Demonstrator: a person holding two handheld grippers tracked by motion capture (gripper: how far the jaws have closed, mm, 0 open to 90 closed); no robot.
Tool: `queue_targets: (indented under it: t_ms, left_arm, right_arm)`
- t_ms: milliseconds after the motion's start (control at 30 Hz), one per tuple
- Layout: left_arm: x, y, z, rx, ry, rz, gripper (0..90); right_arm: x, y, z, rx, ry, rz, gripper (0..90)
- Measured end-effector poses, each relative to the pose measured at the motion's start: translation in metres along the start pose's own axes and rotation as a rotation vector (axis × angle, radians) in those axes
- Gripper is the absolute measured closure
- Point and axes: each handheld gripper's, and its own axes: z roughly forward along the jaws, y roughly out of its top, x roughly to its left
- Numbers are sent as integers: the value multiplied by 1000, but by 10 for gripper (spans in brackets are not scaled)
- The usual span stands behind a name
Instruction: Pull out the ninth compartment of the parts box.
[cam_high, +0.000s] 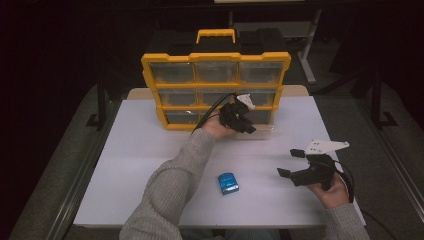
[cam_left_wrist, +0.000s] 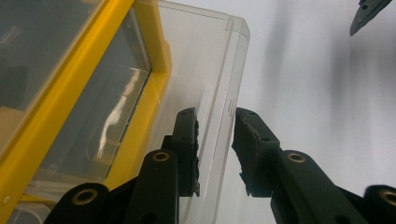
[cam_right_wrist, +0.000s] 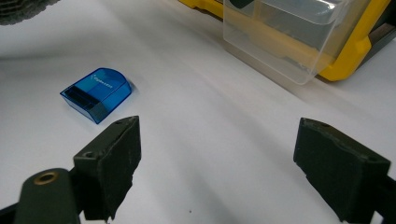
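On the white table (cam_high: 150, 165) in a dark room, the left gripper (cam_left_wrist: 215, 140) clamps a clear drawer (cam_left_wrist: 205, 70); the right gripper (cam_right_wrist: 217, 163) gapes.

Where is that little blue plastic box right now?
In the high view, the small blue plastic box lies on the white table, near its front edge, between the person's two forearms and well in front of the yellow drawer organiser.

Dim room, white table (cam_high: 150, 165), grey floor (cam_high: 60, 150)
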Motion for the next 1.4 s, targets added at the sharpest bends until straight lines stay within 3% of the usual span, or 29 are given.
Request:
queue_targets:
  t_ms: [167,267,467,933,1033,1400]
  left_arm:
    - [0,0,-1,-5,2,15,715]
    - [1,-1,-2,-15,-27,15,734]
    - [-2,-2,-4,-4,-31,29,739]
    - [-13,-8,-8,-16,-88,53,754]
    - [-17,-7,-8,1,-83,67,759]
    - [-19,-9,-9,-5,-78,55,740]
  right_arm:
    - [0,0,0,0,0,0,140]
    - [-1,0,-1,-1,0,3,139]
    - [-1,0,-1,1,-2,1,139]
    - [0,0,0,6,-1,-8,139]
    - [1,0,0,7,-2,-7,139]
    - [1,0,2,9,2,-13,139]
